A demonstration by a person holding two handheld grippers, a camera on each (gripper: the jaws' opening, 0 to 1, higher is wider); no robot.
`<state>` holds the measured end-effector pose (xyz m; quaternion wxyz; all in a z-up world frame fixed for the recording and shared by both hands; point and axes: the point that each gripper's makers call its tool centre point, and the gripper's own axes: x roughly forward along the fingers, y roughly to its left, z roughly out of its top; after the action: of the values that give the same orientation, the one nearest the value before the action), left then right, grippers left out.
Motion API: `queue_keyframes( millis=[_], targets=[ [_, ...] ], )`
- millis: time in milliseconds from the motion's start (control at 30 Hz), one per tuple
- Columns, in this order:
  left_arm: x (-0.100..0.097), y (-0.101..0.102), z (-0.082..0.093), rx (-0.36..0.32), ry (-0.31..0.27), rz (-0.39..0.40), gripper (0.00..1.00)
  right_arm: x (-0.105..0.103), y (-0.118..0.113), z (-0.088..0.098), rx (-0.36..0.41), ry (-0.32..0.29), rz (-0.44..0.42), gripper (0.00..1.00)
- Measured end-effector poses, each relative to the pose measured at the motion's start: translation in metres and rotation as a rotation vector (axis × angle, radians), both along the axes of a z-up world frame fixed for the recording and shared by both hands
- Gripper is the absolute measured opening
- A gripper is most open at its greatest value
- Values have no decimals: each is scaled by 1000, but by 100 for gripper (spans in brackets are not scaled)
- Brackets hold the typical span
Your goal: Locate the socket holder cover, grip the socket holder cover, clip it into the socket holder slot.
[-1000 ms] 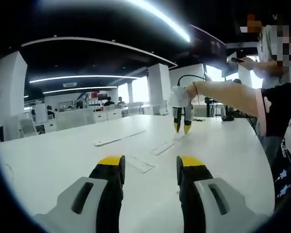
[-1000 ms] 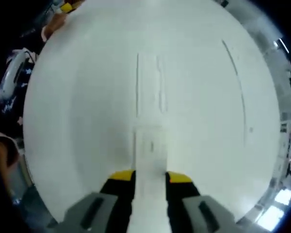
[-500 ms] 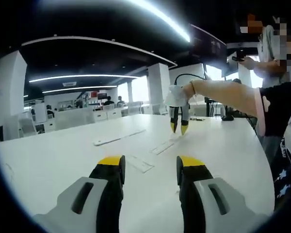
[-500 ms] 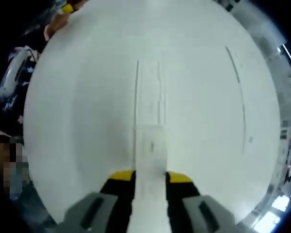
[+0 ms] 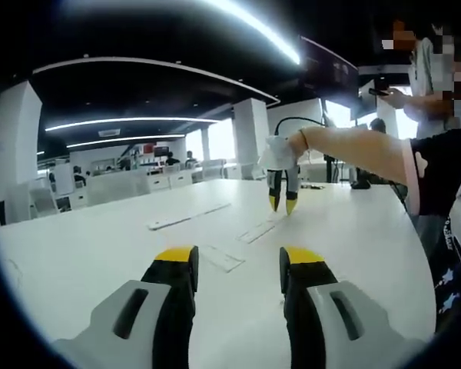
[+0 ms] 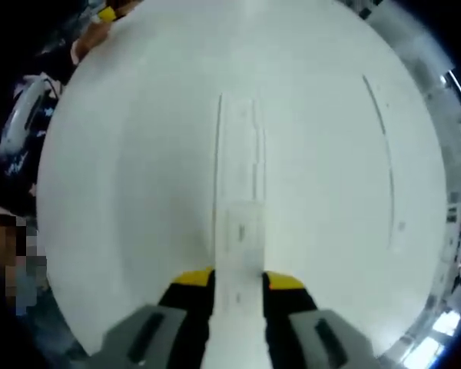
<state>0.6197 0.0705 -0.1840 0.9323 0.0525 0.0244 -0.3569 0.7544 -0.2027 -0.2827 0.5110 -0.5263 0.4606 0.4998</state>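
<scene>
Table (image 5: 84, 246) white, broad, pale parts lying flat on it. My left gripper (image 5: 238, 265) hangs low over the near edge, its yellow-tipped jaws spread with bare tabletop between them, holding nothing. Just ahead of those tips lies a small flat white piece (image 5: 221, 259). Past it, a longer flat strip, the socket holder (image 5: 259, 231), and farther left a long thin white bar (image 5: 188, 217), well apart from the rest.

From the left gripper view, my right gripper (image 5: 280, 201) points straight down over the far end of the socket holder, tips close together and close above the table; my forearm (image 5: 353, 150) reaches in from the right. Another person (image 5: 434, 73) stands behind, holding something dark.

From the right gripper view, looking down: right gripper (image 6: 238, 279) has its jaws closed in on a flat white strip, the socket holder cover (image 6: 240, 254), which runs forward from between the tips. Its far end sits over the near end of the socket holder (image 6: 238, 146), lined up with its length. Whether the cover actually touches the holder, I cannot tell. Long thin bar (image 6: 380, 146) lies off to the right side of this view. Table (image 6: 123, 169) otherwise plain white around them.
</scene>
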Motion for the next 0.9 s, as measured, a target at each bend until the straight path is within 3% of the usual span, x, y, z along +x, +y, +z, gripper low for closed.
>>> queue_keyframes(
  millis=[900],
  targets=[
    [1, -6, 7, 12, -8, 0, 43, 4, -5, 4, -12, -22, -4, 28]
  ],
)
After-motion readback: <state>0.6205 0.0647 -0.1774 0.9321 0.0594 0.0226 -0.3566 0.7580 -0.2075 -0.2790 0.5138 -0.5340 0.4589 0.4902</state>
